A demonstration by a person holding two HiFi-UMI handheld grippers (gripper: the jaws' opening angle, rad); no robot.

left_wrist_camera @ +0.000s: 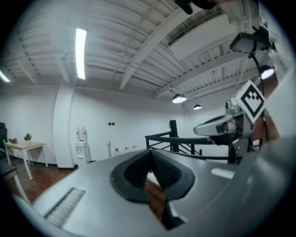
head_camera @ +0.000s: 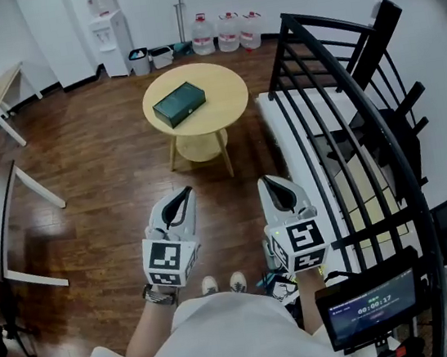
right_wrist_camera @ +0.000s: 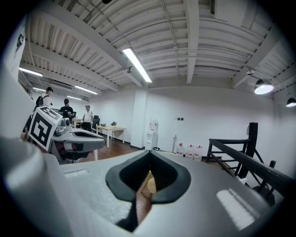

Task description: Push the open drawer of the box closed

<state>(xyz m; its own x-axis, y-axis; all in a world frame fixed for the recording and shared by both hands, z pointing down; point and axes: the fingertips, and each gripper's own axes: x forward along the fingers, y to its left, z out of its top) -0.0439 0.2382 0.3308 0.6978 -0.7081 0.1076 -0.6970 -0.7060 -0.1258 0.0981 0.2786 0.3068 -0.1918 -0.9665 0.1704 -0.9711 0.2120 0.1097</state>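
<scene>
**Green box (head_camera: pixel 179 104) on round table (head_camera: pixel 224 91), grippers closed and well short of it**

Dark plank floor (head_camera: pixel 89 159) covers the room, with a black metal railing (head_camera: pixel 333 76) along its right side. The light-wood table stands ahead of the person, and the box lies flat on its top. From here I cannot tell whether its drawer stands out. The left gripper (head_camera: pixel 183 194) and right gripper (head_camera: pixel 269 180) are side by side, well apart from the table. Each has its jaws pressed together with nothing between them.
</scene>
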